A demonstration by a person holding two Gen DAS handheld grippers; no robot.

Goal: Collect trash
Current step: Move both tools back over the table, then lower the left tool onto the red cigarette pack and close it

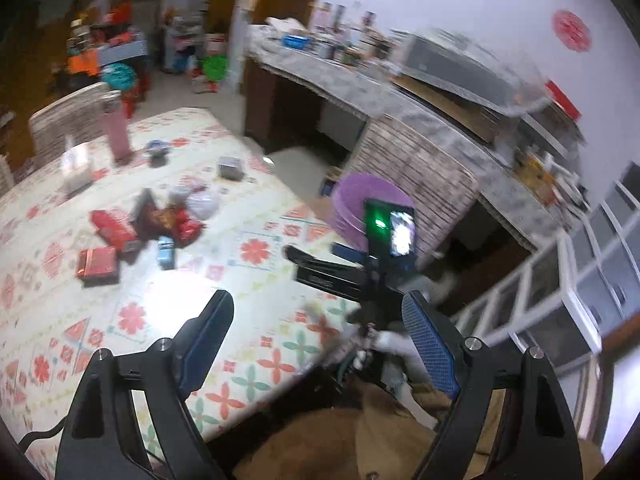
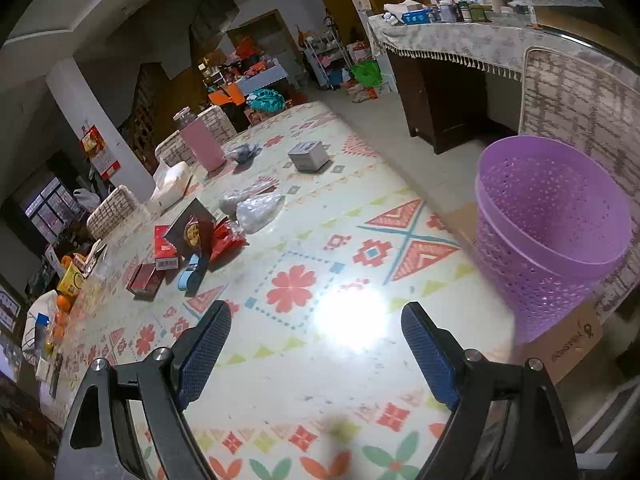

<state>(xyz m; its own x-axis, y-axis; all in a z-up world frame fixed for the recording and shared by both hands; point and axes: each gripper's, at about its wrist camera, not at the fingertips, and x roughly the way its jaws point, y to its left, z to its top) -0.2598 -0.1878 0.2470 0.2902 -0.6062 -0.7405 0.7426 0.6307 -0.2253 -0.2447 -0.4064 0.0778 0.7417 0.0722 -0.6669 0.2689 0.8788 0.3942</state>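
Both jaws apart, one purple bin point(image 2: 552, 236)

Left wrist view all blurry, purple bin point(image 1: 352, 204) half hidden behind a black device point(image 1: 390, 236), far counter point(image 1: 360, 84) things smeared, wrapper pile point(image 1: 160, 220) fuzzy

I see the wrapper heap point(image 2: 200, 236) lying on the tabletop point(image 2: 320, 360) to my left, a bottle point(image 2: 200, 140) and small box point(image 2: 310, 156) behind it, and the basket point(image 2: 548, 236) off the tabletop's right edge.
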